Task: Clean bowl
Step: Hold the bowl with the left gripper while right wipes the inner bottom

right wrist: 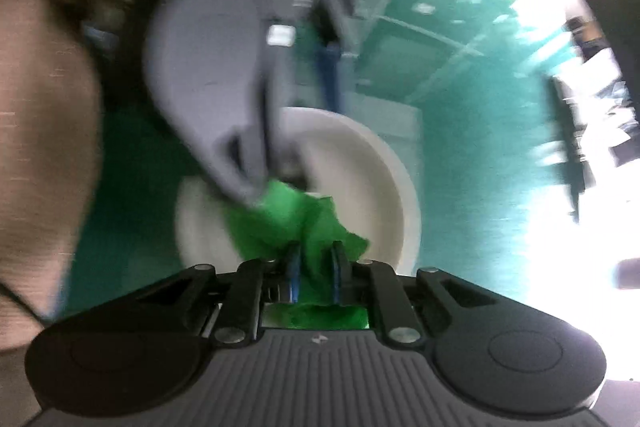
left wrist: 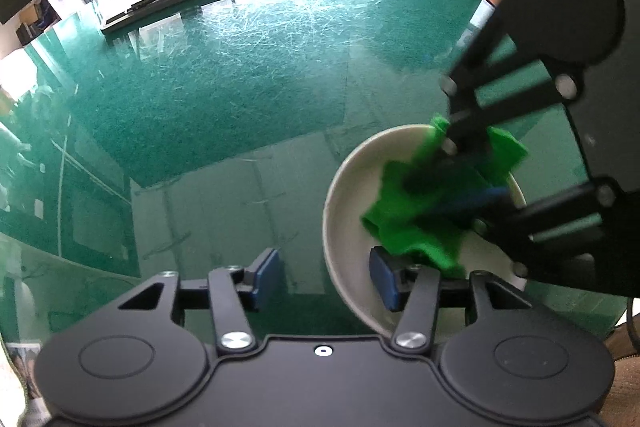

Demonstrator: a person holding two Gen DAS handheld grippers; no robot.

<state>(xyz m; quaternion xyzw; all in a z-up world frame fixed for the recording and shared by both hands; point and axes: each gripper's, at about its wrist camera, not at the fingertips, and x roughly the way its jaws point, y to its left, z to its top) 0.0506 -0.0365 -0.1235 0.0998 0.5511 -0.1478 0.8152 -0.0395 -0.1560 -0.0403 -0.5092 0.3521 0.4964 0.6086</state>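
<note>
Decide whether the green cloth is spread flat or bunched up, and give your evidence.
Bunched up. The green cloth is crumpled into folds inside the white bowl, pinched between the jaws of the right gripper.

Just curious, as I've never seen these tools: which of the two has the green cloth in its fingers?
The right gripper: its fingers are shut on the green cloth inside the white bowl. The left gripper is open, its fingers astride the bowl's rim.

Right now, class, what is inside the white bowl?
Inside the white bowl lies a crumpled green cloth, pinched by the right gripper. The bowl's floor beneath the cloth is covered, so its cleanliness cannot be judged.
</note>
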